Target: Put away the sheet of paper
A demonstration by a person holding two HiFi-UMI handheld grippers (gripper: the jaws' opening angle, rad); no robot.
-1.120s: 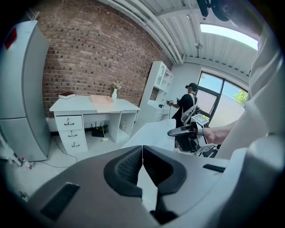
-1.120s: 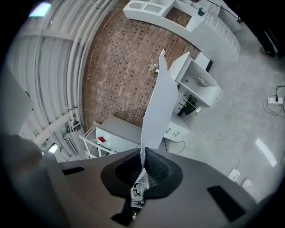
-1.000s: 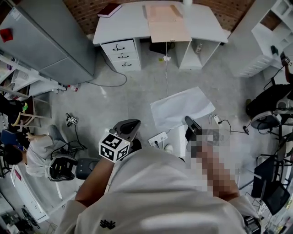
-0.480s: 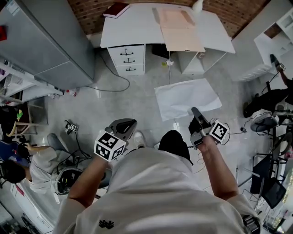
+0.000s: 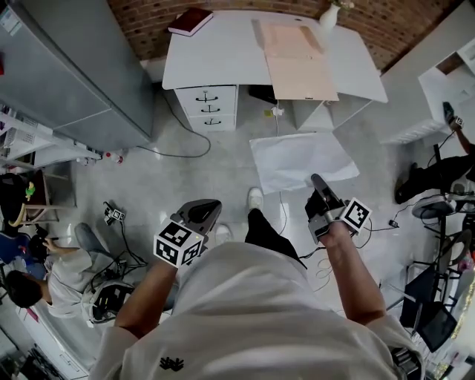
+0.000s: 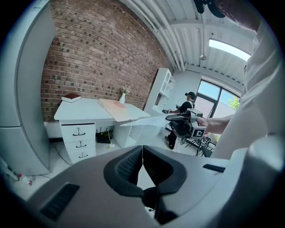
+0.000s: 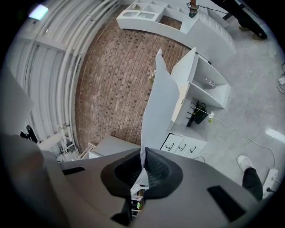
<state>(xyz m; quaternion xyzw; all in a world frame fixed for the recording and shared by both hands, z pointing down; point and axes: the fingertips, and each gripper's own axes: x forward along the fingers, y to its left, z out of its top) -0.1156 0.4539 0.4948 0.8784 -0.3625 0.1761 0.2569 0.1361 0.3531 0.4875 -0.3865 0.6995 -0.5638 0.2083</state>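
Observation:
A white sheet of paper (image 5: 300, 159) hangs flat above the floor, with my right gripper (image 5: 318, 180) shut on its near edge. In the right gripper view the sheet (image 7: 160, 111) rises from between the closed pads of the right gripper (image 7: 142, 162). My left gripper (image 5: 208, 205) is held low at the left, shut and holding nothing. In the left gripper view its pads meet at the left gripper's tip (image 6: 142, 153), and the sheet (image 6: 142, 120) shows edge-on beyond it. A white desk (image 5: 215, 52) stands ahead against the brick wall.
On the desk lie a beige folder (image 5: 297, 56), a dark red book (image 5: 191, 20) and a small vase (image 5: 330, 16). A drawer unit (image 5: 208, 107) sits under it. A grey cabinet (image 5: 67, 67) stands left. Cables cross the floor; a seated person (image 5: 30, 274) is far left.
The desk has come closer as the person walked toward it. Both grippers moved forward with the body. The sheet stayed in the right gripper.

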